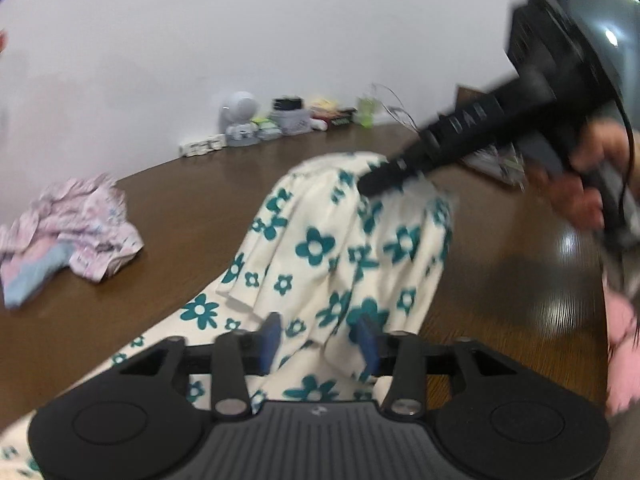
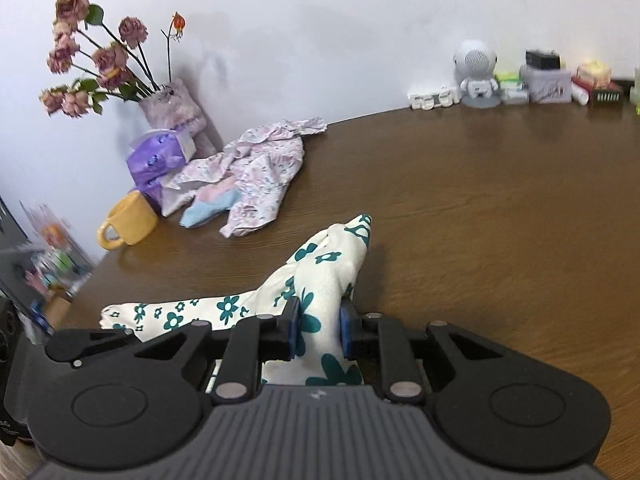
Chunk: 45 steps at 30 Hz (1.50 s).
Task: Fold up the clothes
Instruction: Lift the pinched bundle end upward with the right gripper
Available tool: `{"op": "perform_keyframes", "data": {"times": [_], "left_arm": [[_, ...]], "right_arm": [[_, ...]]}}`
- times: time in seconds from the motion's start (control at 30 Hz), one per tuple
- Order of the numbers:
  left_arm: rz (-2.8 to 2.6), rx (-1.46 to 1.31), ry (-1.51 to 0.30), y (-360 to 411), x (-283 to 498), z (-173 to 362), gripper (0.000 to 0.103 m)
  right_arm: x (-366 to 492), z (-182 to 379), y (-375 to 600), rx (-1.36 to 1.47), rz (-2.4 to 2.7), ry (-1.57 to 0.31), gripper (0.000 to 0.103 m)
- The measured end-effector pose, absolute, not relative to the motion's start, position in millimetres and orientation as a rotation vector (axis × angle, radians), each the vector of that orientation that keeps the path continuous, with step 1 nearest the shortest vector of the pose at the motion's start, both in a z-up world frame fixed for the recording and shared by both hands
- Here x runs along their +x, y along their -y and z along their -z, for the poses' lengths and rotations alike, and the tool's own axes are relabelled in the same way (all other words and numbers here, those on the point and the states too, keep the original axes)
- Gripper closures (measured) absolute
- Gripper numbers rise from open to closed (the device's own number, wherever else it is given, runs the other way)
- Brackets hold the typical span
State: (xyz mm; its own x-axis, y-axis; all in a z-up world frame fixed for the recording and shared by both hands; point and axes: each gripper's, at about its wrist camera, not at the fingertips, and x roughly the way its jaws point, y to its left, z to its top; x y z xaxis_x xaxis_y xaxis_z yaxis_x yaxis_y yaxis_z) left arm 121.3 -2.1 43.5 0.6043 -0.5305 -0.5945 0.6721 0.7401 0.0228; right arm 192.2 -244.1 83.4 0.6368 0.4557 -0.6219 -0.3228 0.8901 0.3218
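Observation:
A cream garment with teal flowers (image 1: pixel 320 244) hangs lifted over the brown table (image 1: pixel 180 208). In the left wrist view my left gripper (image 1: pixel 319 334) is shut on a bunched fold of it, blue pads (image 1: pixel 272 332) pressed against the cloth. My right gripper (image 1: pixel 370 188), held by a hand (image 1: pixel 588 184), pinches the garment's far upper edge. In the right wrist view the right gripper (image 2: pixel 319 334) is shut on the same floral garment (image 2: pixel 320 276), which trails left along the table (image 2: pixel 480 220).
A crumpled pink patterned garment (image 2: pixel 256 168) lies at the back left, next to a yellow mug (image 2: pixel 128 220), a purple tissue pack (image 2: pixel 156 160) and a vase of dried roses (image 2: pixel 172 108). Small trinkets and boxes (image 2: pixel 520 80) line the wall.

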Motion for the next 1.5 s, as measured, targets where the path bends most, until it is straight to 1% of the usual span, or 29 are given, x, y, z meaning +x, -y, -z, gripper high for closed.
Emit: {"op": "perform_keyframes", "data": {"times": [0.03,0.1,0.13,0.17,0.33,0.53,0.7,0.8,1.0,1.5], "left_arm": [[0.720,0.285,-0.594,3.6,122.4,-44.4,0.048],[0.746,0.339,-0.587,6.1,126.6,-46.5,0.039],[0.750,0.346,-0.591,6.3,130.5,-47.0,0.031],[0.755,0.351,-0.596,6.5,134.5,-47.5,0.027],[0.824,0.304,-0.653,5.2,164.1,-46.3,0.026],[0.873,0.321,-0.723,7.1,187.2,-40.2,0.026],[0.890,0.330,-0.699,11.6,194.9,-33.2,0.028],[0.898,0.317,-0.702,15.1,197.6,-27.0,0.032],[0.894,0.270,-0.719,13.5,203.9,-21.1,0.033],[0.863,0.236,-0.671,14.1,200.9,-16.1,0.033]], "right_arm": [[193.2,-87.2,241.9,0.165,-0.443,-0.760,0.084],[194.4,-93.1,237.6,0.131,-0.438,-0.761,0.084],[194.7,-95.2,235.3,0.117,-0.438,-0.761,0.084],[194.9,-96.9,233.3,0.105,-0.440,-0.761,0.084],[194.6,-101.9,226.3,0.069,-0.454,-0.764,0.084],[199.3,-107.1,223.0,0.027,-0.470,-0.771,0.084],[202.0,-111.9,216.2,-0.021,-0.476,-0.766,0.084],[203.0,-113.7,210.3,-0.055,-0.472,-0.767,0.084],[204.0,-115.0,201.0,-0.095,-0.463,-0.770,0.084],[193.5,-122.8,170.6,-0.223,-0.453,-0.747,0.084]]}}
